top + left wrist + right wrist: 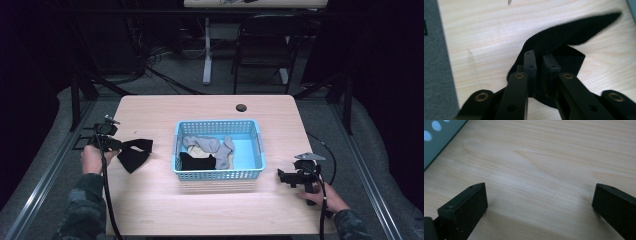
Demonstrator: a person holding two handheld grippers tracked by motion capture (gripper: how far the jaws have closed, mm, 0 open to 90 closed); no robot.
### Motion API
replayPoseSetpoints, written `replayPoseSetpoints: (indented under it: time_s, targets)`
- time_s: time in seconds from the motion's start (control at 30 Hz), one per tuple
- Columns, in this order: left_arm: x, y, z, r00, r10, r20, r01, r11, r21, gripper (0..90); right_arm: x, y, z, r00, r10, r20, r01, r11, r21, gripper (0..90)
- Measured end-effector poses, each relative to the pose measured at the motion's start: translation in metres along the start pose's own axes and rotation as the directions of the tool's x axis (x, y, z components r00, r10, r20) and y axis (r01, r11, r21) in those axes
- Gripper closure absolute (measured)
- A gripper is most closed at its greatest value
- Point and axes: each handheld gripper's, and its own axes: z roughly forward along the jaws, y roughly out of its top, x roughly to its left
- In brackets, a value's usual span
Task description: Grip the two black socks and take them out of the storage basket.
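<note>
A black sock (135,155) lies on the wooden table (165,200) at the left, one end spread flat. My left gripper (120,145) is low over its near end. In the left gripper view the jaws stand nearly together (540,57) with a fold of the black sock (574,32) pinched between them, and the rest of it trails away across the wood. My right gripper (281,176) rests near the table's right front, to the right of the basket. Its jaws (539,195) are wide apart, with bare wood between them.
A light blue mesh basket (217,123) stands at the table's middle, holding grey socks (215,146), a beige one (200,152) and a black one (195,161). A cable hole (241,107) sits near the far edge. A dark chair (265,45) stands beyond the table.
</note>
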Motion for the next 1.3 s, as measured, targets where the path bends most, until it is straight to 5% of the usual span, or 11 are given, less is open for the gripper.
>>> replayPoseSetpoints:
  time_s: [0.17,0.37,0.6,0.77,1.13,1.3]
  targets:
    - [0.002,-0.003,-0.002,0.9988,-0.047,-0.016,0.046,0.9986,-0.024,40.0,0.000,0.000,0.000,1.0000,0.000,0.000,0.000,1.0000,0.000,0.0]
    - [-0.006,-0.001,-0.026,0.9995,-0.027,-0.018,0.025,0.9948,-0.098,17.9,0.000,0.000,0.000,1.0000,0.001,0.000,-0.001,1.0000,0.001,0.0]
    - [-0.030,0.011,-0.055,0.9986,0.050,-0.015,-0.052,0.9837,-0.172,12.7,0.000,0.000,0.000,1.0000,0.000,0.000,0.000,1.0000,0.001,0.0]
    - [-0.058,0.023,-0.070,0.9915,0.130,-0.007,-0.128,0.9696,-0.208,7.4,0.000,0.000,0.000,1.0000,0.000,-0.001,0.000,1.0000,0.001,0.0]
    - [-0.104,0.042,-0.083,0.9683,0.250,0.008,-0.239,0.9361,-0.258,0.0,0.000,0.000,0.000,1.0000,0.000,0.000,0.000,1.0000,0.001,0.0]
    - [-0.129,0.051,-0.078,0.9488,0.314,0.030,-0.296,0.9197,-0.257,0.0,0.000,0.000,0.000,1.0000,0.000,0.000,0.000,1.0000,0.001,0.0]
